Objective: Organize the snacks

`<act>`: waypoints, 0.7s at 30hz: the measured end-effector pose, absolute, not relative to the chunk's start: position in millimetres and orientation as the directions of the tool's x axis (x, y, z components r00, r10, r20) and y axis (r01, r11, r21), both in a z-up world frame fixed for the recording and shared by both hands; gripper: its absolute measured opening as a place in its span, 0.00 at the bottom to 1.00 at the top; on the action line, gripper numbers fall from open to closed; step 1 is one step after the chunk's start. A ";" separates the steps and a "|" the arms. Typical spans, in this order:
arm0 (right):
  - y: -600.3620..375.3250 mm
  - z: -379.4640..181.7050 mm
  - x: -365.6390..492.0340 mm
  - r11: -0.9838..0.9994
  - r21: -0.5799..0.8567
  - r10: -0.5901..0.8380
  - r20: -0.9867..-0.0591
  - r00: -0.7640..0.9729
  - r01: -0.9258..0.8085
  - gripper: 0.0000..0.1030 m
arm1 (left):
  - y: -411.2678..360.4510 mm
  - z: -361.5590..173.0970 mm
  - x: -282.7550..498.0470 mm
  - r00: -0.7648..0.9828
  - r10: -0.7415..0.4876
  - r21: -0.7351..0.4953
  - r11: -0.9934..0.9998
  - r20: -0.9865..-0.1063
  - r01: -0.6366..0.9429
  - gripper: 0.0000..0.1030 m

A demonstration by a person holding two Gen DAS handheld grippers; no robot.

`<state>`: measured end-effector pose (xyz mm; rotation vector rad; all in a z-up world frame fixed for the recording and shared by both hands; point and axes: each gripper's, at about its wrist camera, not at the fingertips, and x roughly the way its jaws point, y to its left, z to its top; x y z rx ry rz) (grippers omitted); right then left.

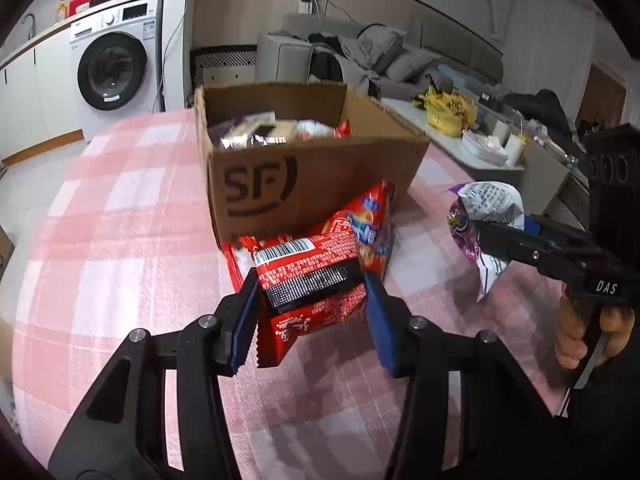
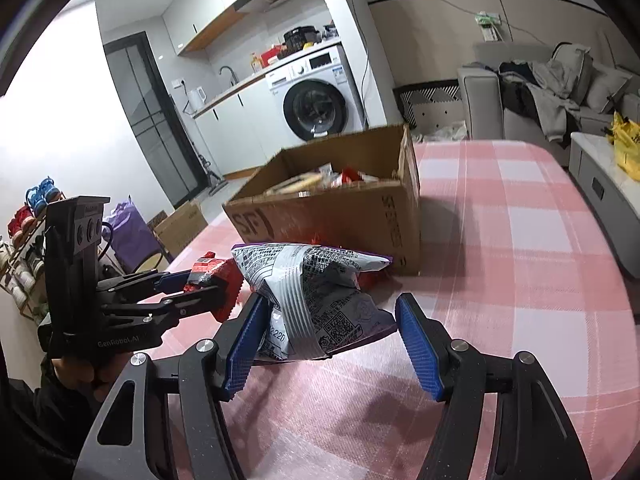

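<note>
Our left gripper (image 1: 310, 312) clamps a red snack packet (image 1: 316, 280) just before the SF cardboard box (image 1: 320, 172). Our right gripper (image 2: 332, 332) pinches a crinkled purple-and-white bag (image 2: 316, 296) beside it. Either slick wrapper could slip from its pads, or snag the box's near wall.

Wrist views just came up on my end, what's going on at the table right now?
A person is sorting snacks with a handheld gripper in each hand. The left gripper is clamped on a red snack packet, in front of the cardboard box. The right gripper holds a grey and purple snack bag between its fingers. The box already has several snacks inside, and another red packet leans against its front on the pink checked tablecloth.
</note>
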<state>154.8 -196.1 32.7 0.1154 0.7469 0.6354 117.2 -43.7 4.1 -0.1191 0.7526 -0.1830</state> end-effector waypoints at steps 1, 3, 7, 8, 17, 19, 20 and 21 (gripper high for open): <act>-195.6 36.2 152.9 0.810 0.313 0.575 -0.592 0.565 -0.496 0.65 | -42.4 9.4 117.8 0.723 -0.207 -0.172 0.977 -0.660 0.123 0.45; -196.0 44.0 152.0 0.814 0.310 0.572 -0.575 0.585 -0.491 0.65 | -39.3 16.4 116.4 0.732 -0.203 -0.168 0.978 -0.650 0.122 0.45; -196.5 56.5 153.8 0.820 0.308 0.566 -0.556 0.609 -0.482 0.65 | -34.4 33.5 116.5 0.757 -0.190 -0.158 0.981 -0.625 0.116 0.45; -196.7 59.0 154.6 0.822 0.309 0.565 -0.552 0.613 -0.479 0.65 | -34.0 37.6 117.5 0.761 -0.188 -0.157 0.981 -0.621 0.114 0.45; -193.2 87.0 163.8 0.833 0.296 0.551 -0.523 0.650 -0.468 0.65 | -36.5 68.1 130.4 0.787 -0.171 -0.127 0.985 -0.593 0.118 0.45; -192.8 91.4 168.5 0.834 0.299 0.550 -0.517 0.656 -0.464 0.65 | -41.8 71.8 136.2 0.789 -0.169 -0.122 0.985 -0.590 0.119 0.45; -192.3 93.4 170.6 0.834 0.300 0.551 -0.515 0.657 -0.463 0.65 | -42.9 73.8 138.8 0.791 -0.168 -0.121 0.986 -0.589 0.119 0.45; -191.5 95.8 173.1 0.834 0.300 0.550 -0.513 0.659 -0.463 0.65 | -42.9 76.4 140.9 0.792 -0.167 -0.120 0.986 -0.588 0.119 0.45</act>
